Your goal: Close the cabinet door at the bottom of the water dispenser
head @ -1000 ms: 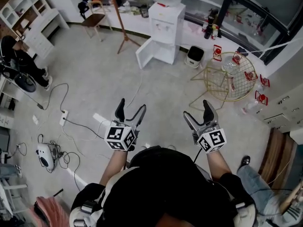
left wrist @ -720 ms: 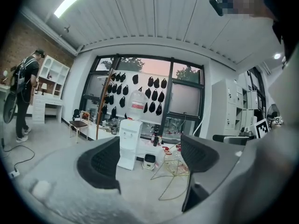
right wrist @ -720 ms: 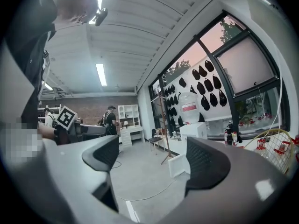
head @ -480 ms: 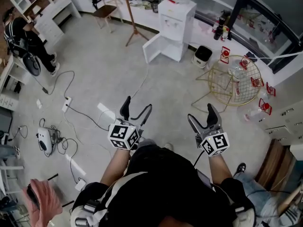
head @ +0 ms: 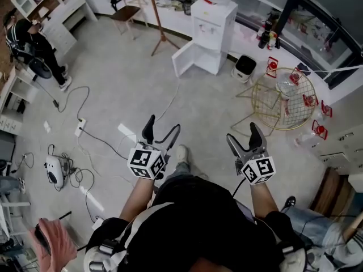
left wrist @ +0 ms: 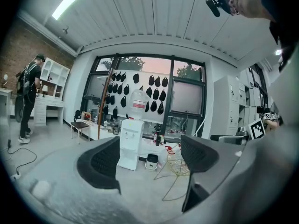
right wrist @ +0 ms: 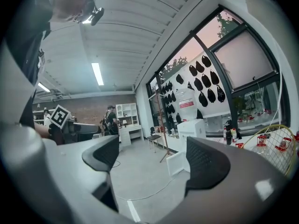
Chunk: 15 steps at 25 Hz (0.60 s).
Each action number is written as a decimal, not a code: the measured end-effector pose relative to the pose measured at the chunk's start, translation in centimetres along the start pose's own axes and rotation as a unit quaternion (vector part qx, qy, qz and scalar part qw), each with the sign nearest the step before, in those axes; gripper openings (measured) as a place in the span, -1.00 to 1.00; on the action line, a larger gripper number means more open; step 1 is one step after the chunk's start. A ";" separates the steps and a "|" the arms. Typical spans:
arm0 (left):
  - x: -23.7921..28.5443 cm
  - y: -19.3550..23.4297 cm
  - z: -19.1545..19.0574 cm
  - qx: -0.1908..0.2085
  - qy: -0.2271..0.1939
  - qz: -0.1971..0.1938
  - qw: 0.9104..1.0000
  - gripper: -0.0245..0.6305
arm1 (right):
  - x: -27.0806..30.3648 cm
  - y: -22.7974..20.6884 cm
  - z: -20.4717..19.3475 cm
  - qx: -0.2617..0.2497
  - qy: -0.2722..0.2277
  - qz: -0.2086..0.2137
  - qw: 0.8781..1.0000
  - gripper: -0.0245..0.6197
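Observation:
The white water dispenser [head: 213, 24] stands at the far wall with a bottle on top. Its bottom cabinet door [head: 184, 59] hangs open, swung out to the left. Both grippers are held low and far short of it, over bare floor. My left gripper [head: 162, 127] is open and holds nothing. My right gripper [head: 242, 134] is open too. In the left gripper view the dispenser [left wrist: 129, 143] shows small between the spread jaws of the left gripper [left wrist: 149, 158]. In the right gripper view the open door [right wrist: 175, 163] and dispenser [right wrist: 192, 129] lie between the jaws of the right gripper [right wrist: 154, 158].
A gold wire round table [head: 282, 98] stands right of the dispenser, with a small white bin [head: 245, 67] between them. Cables and a power strip [head: 80, 127] trail over the floor at left. A wooden coat stand [head: 160, 21], a chair [head: 126, 13] and a person [head: 35, 44] are further left.
The person has stepped forward, a shoe now showing between the grippers. The dispenser has shifted up and right in view. Both grippers stay open and empty.

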<state>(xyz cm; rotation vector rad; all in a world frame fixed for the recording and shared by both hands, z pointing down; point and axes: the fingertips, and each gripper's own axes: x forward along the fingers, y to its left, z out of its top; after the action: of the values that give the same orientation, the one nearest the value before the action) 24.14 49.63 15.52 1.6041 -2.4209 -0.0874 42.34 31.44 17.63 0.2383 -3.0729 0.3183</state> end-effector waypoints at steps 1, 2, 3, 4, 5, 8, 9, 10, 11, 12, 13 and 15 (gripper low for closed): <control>0.7 0.6 0.1 0.009 0.001 -0.002 1.000 0.30 | 0.6 -0.3 0.0 -0.002 0.001 -0.005 1.000 0.40; 1.5 1.0 0.1 0.021 0.004 -0.005 1.000 0.30 | 1.3 -0.6 0.1 -0.003 0.003 -0.010 1.000 0.40; 2.3 1.4 0.2 0.032 0.008 -0.010 0.999 0.30 | 2.0 -0.9 0.1 -0.004 0.003 -0.014 1.000 0.40; 3.1 1.8 0.2 0.039 0.010 -0.016 0.999 0.30 | 2.7 -1.0 0.2 -0.004 0.004 -0.017 1.000 0.40; 4.0 2.2 0.4 0.040 0.011 -0.023 0.999 0.31 | 3.4 -1.2 0.3 -0.006 0.004 -0.020 1.000 0.40; 6.8 3.8 1.5 0.035 0.004 -0.037 0.999 0.30 | 6.1 -1.7 1.1 -0.017 0.002 -0.027 0.999 0.40; 7.6 4.4 1.8 0.039 0.004 -0.039 0.998 0.30 | 7.1 -1.9 1.4 -0.019 0.000 -0.030 0.999 0.40; 8.3 5.1 2.0 0.048 0.004 -0.041 0.998 0.30 | 8.1 -2.0 1.7 -0.018 -0.003 -0.035 0.999 0.40; 9.0 5.8 2.3 0.058 0.005 -0.043 0.997 0.30 | 9.1 -2.2 1.9 -0.017 -0.005 -0.039 0.999 0.40; 9.7 6.6 2.6 0.067 0.005 -0.045 0.997 0.30 | 10.2 -2.3 2.1 -0.017 -0.007 -0.042 0.999 0.40; 10.3 7.4 3.0 0.069 0.004 -0.047 0.996 0.30 | 11.4 -2.3 2.4 -0.018 -0.009 -0.044 0.999 0.40; 11.6 9.0 3.7 0.059 0.003 -0.052 0.997 0.30 | 13.5 -2.4 2.8 -0.022 -0.011 -0.047 0.999 0.40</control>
<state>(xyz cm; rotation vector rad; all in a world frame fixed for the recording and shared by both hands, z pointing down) 10.92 42.32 15.46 1.7788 -2.3783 0.0440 29.32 26.57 16.13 0.3840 -3.0731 0.2455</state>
